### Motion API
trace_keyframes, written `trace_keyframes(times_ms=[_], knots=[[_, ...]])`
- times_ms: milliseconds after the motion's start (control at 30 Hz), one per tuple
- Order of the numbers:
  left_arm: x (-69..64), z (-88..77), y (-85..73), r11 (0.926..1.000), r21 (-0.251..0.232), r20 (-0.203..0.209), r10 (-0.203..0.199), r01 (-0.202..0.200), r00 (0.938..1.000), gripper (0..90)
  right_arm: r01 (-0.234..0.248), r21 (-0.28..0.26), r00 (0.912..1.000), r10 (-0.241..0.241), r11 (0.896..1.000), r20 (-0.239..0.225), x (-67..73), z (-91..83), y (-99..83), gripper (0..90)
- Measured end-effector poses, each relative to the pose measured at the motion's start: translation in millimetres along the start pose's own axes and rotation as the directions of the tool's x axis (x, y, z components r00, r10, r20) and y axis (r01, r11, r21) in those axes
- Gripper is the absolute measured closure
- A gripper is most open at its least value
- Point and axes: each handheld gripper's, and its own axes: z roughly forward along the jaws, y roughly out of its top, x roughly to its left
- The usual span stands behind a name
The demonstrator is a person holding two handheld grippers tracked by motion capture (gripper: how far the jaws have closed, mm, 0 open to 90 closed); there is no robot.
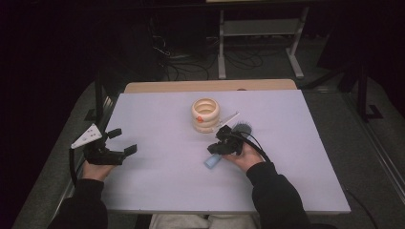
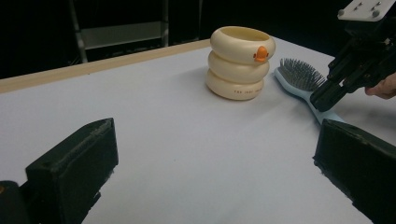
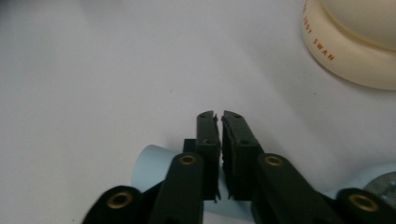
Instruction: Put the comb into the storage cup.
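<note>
White table (image 1: 157, 181) under dim light: your right gripper (image 3: 220, 116) has its jaws closed together over the handle of the blue hairbrush (image 2: 299, 77), which lies beside the cream ringed holder (image 2: 239, 61). Your left gripper (image 1: 119, 141) rests wide open, well apart.

Our left gripper (image 1: 117, 143): held low at the tabletop's 8 o'clock edge, jaws spread wide, pointing toward 2 o'clock. Our right gripper (image 1: 216, 148): near centre, tipped down toward 10 o'clock, jaws drawn together to a thin slit. Both forearms in dark sleeves.
</note>
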Motion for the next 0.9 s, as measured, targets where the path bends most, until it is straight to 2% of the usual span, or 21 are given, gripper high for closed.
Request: trace_keyframes(times_ms=[233,400,900], knots=[[-0.1,0.0,0.0,1.0000,0.000,0.001,0.001,-0.001,1.0000,0.0,-0.020,0.052,0.9998,0.020,0.998,-0.004,0.3,10.2,-0.3,88.8],[0.1,-0.2,0.0,1.0000,0.000,0.001,0.000,0.000,1.0000,0.0,-0.037,0.068,0.9991,0.039,0.997,-0.017,0.1,10.9,0.0,88.8],[0.1,0.2,-0.2,1.0000,0.003,-0.002,0.001,-0.001,1.0000,0.0,0.000,0.138,0.9997,0.003,0.990,-0.023,5.4,2.1,-7.2,88.9]])
